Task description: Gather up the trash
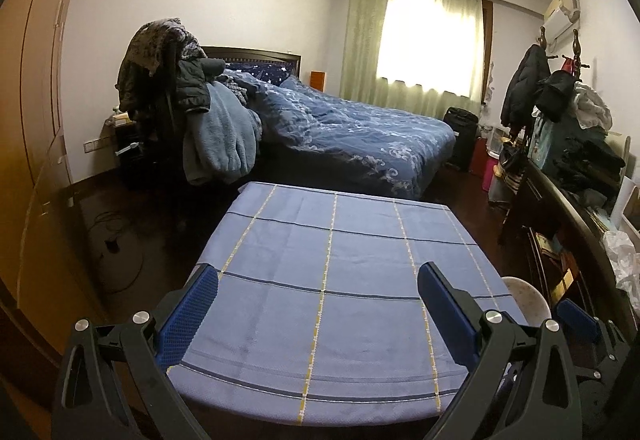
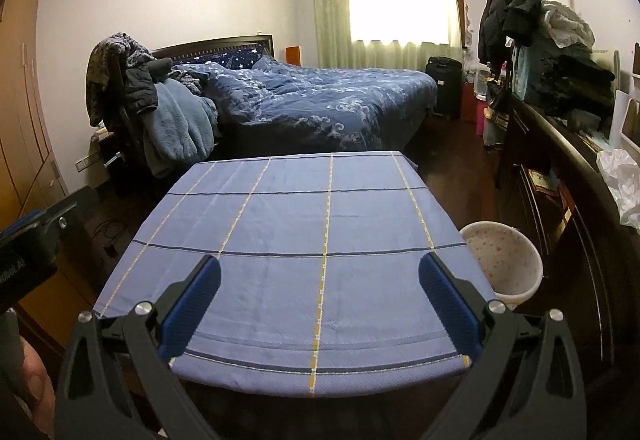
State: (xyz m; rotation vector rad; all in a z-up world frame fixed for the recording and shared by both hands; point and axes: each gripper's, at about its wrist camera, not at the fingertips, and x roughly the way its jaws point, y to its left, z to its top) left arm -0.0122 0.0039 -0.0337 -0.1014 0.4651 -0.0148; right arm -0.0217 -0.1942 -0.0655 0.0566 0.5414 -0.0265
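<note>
A table under a blue checked cloth [image 1: 328,264] [image 2: 288,240] lies right in front, with nothing on it. My left gripper [image 1: 318,272] hangs open over its near edge, empty. My right gripper [image 2: 320,262] is open and empty too, over the same edge. A white speckled waste bin [image 2: 504,260] [image 1: 528,296] stands on the floor by the table's right side. Crumpled white plastic [image 2: 620,179] [image 1: 624,264] lies on the dark dresser at far right. One blue pad of the right gripper's fingers [image 1: 576,318] shows at the lower right of the left wrist view.
A bed with a blue quilt [image 1: 352,123] stands behind the table. A chair piled with clothes [image 1: 172,91] is at its left. A dark dresser [image 2: 568,167] heaped with clothes runs along the right wall. Cables [image 1: 116,236] lie on the dark floor at left.
</note>
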